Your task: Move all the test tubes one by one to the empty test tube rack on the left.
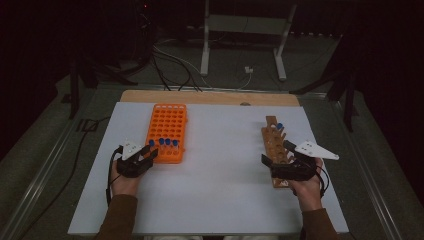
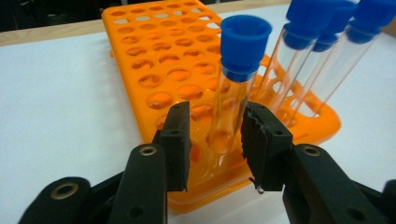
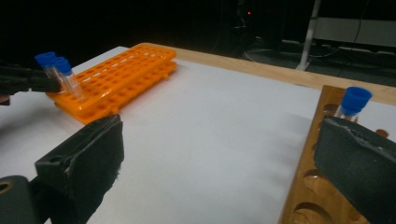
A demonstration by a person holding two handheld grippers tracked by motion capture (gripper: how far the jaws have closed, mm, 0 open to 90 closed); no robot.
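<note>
Left gripper [image 2: 215, 135] pads just clear of the seated blue-capped tube [image 2: 232, 93]; a crooked retreat could tip it from the orange rack [image 2: 154, 60].

The high view looked forward and down from above the person's side, taking in the whole white table [image 1: 220, 200] and the dim floor beyond. The left gripper view sat low and very close to the orange rack [image 2: 159, 60], facing along its length. The right gripper view looked level across the table from beside the wooden rack [image 3: 306, 191], probably towards the far left corner. All three shared the orange rack and its blue-capped tubes [image 3: 56, 70].
</note>
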